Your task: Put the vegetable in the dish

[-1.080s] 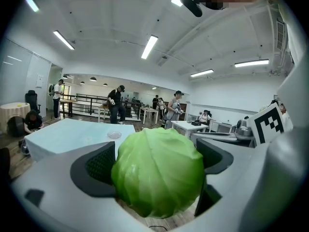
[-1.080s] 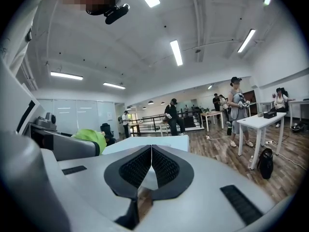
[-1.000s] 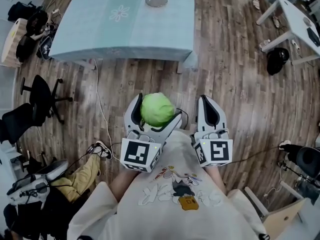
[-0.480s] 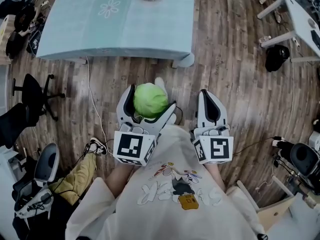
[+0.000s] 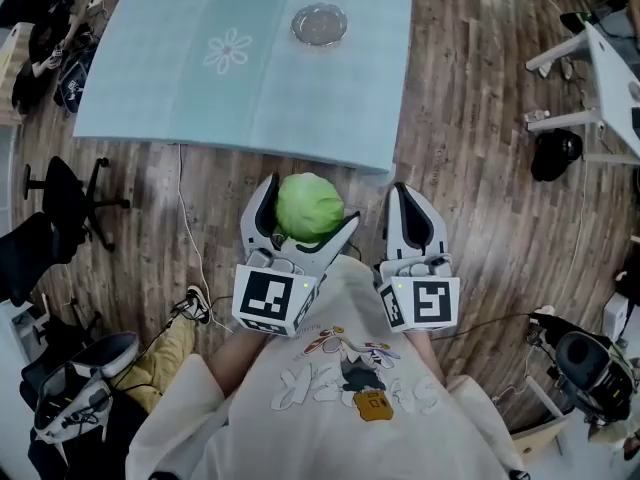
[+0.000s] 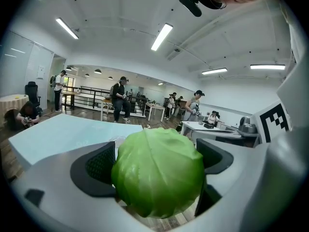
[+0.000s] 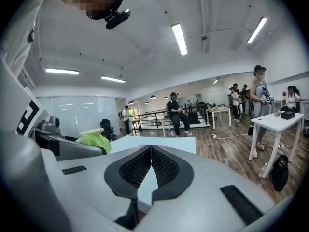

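A round green cabbage (image 5: 309,206) sits clamped between the jaws of my left gripper (image 5: 303,206), held over the wooden floor just short of the table's near edge. The left gripper view shows the cabbage (image 6: 158,170) filling the gap between the dark pads. My right gripper (image 5: 410,205) hangs beside it, shut with nothing in it; its pads meet at the tips (image 7: 151,150). A small glass dish (image 5: 319,24) rests far off on the table with the pale blue cloth (image 5: 220,78).
Black office chairs (image 5: 70,193) stand at the left of the floor. A white desk (image 5: 612,68) and a black bag (image 5: 555,153) are at the right. A cable (image 5: 186,218) runs along the floor. People stand in the room's far part (image 7: 175,114).
I have moved closer to the table; its near edge now lies just ahead of the grippers. The cabbage stays clamped in the left gripper.
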{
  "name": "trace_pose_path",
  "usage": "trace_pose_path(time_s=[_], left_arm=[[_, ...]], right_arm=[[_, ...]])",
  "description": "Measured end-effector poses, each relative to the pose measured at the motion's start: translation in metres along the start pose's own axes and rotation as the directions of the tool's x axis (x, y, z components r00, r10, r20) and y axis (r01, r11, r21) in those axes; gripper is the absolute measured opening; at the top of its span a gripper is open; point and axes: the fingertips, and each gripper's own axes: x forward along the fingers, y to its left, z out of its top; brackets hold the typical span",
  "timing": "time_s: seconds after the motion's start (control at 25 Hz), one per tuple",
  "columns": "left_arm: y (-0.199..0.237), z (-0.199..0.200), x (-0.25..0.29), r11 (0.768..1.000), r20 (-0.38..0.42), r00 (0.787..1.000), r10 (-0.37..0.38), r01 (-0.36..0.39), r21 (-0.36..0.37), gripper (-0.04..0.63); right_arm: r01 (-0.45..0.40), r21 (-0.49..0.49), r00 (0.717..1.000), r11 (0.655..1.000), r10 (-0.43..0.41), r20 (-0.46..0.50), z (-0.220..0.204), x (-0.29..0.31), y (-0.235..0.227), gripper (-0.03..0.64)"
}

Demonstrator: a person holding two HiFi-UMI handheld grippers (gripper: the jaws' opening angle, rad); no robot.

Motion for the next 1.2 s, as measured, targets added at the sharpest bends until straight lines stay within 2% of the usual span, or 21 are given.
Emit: trace_pose_path(time_s=[0.08,0.2,0.32,0.44,0.72,1.08,1.2], left_arm=[[0.011,0.011,0.022,1.0,0.002,1.0,0.003,-0.003,-0.003,0.529],[0.045,0.021,0.032,1.0,0.021,1.0,0.003,-0.003,-0.005,0.529],[0.072,0.032,0.038,0.999,0.052,0.999,-0.005,0.003,0.033,0.529],[0.088,0.038,0.045,0.999,0.064,0.998,0.029,-0.031,0.021,0.529],[0.102,0.04,0.056,0.997,0.058,0.995,0.079,-0.078,-0.021,0.529],[0.122,0.049,0.111,0.989,0.004,0.99,0.141,-0.141,-0.036,0.529],[0.118,0.052,0.13,0.982,-0.01,0.984,0.178,-0.179,-0.067,0.529]], right_arm=[[-0.01,-0.005,1.0,1.0,0.01,-0.001,0.008,0.026,-0.009,0.023],[-0.027,-0.005,1.0,1.0,0.027,-0.013,0.011,0.065,0.004,0.023],[-0.044,-0.008,0.999,0.999,0.044,-0.022,0.012,0.095,0.016,0.023],[-0.066,-0.024,0.998,0.998,0.066,-0.023,0.019,0.113,0.017,0.023],[-0.111,-0.027,0.994,0.993,0.11,-0.028,0.026,0.139,0.019,0.023],[-0.189,-0.034,0.98,0.981,0.186,-0.071,0.036,0.199,-0.015,0.023],[-0.213,-0.037,0.975,0.976,0.21,-0.068,0.044,0.206,-0.032,0.023]])
